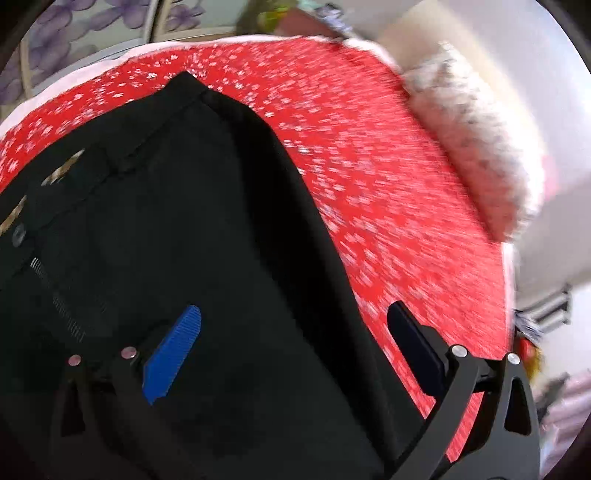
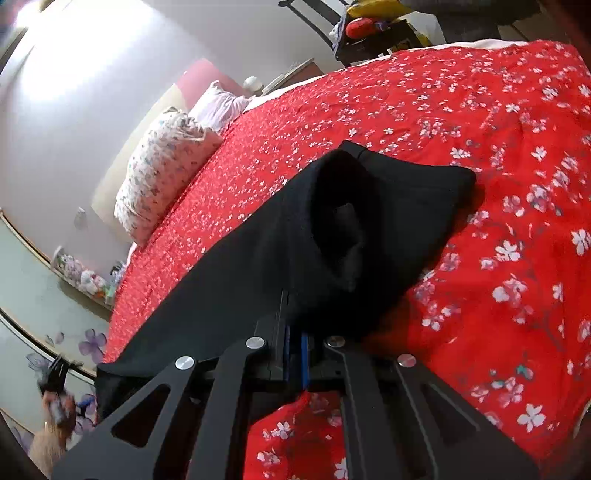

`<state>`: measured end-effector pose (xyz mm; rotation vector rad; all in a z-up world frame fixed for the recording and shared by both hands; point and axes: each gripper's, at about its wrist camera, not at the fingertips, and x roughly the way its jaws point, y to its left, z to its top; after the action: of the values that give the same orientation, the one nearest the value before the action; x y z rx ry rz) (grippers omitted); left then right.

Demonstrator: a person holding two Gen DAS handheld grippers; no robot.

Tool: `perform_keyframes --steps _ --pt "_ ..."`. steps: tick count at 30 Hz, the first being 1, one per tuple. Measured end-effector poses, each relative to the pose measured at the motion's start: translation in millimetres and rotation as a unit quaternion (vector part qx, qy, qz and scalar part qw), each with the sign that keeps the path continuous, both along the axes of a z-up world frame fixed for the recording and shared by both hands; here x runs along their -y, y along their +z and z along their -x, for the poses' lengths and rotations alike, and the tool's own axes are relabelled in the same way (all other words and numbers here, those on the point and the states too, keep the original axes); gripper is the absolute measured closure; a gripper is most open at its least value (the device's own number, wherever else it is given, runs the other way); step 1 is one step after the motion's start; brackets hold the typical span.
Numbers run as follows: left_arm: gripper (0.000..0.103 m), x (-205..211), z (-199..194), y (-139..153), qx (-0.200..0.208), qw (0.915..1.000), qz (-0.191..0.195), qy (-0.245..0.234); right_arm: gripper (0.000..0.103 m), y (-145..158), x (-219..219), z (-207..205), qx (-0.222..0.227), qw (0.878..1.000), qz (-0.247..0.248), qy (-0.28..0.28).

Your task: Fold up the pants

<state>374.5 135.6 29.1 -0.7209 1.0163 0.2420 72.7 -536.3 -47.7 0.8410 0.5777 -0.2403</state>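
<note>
While your right gripper is pinching the pants fully closed above the bed, your left gripper is hovering wide apart, holding nothing.

Red floral bedspread, patterned pillow, pale wall, floral wardrobe doors

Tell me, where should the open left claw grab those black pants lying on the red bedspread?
Probably the pants edge beside the waistband, where the button and zipper show. The left gripper hangs open above the fabric, so it could drop straight down and pinch that firm seamed edge. The right gripper is shut on the pants.
</note>
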Motion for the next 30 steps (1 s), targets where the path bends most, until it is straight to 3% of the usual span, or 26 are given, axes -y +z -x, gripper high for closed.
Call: perform_keyframes --steps 2,6,9,12,13,14,20,26,30 --pt "0.002 -2 -26 -11 -0.034 0.9989 -0.017 0.026 0.099 -2 1 1 -0.003 1.000 0.004 0.004" --pt "0.002 -6 -50 -21 -0.055 0.9969 -0.034 0.044 0.099 -1 -2 -3 -0.009 1.000 0.013 0.008" --pt "0.017 -10 -60 -32 -0.064 0.9962 -0.042 0.043 0.099 0 -4 -4 -0.012 1.000 0.016 0.008" --pt "0.051 -12 -60 -36 -0.068 0.9946 -0.069 0.037 0.099 1 -6 -6 -0.012 1.000 0.020 0.009" --pt "0.091 -13 -53 -34 -0.034 0.9982 -0.042 0.025 0.099 1 -6 -6 -0.009 1.000 0.020 0.009" --pt "0.096 -15 -46 -33 -0.005 0.9999 0.001 0.015 0.099 2 -8 -7 -0.007 1.000 0.020 0.009" --pt "0.097 -18 20 11 0.063 0.9977 -0.016 0.021 0.099 18 -1 -1 0.044 0.998 0.042 0.008" --pt "0.097 -33 106 45 0.103 0.9945 0.002 0.019 0.099 26 7 -9 0.047 0.998 0.038 0.007" --pt "0.097 -35 158 52 0.121 0.9922 0.010 0.025 0.099 42 24 -37 0.026 0.999 0.038 0.016"
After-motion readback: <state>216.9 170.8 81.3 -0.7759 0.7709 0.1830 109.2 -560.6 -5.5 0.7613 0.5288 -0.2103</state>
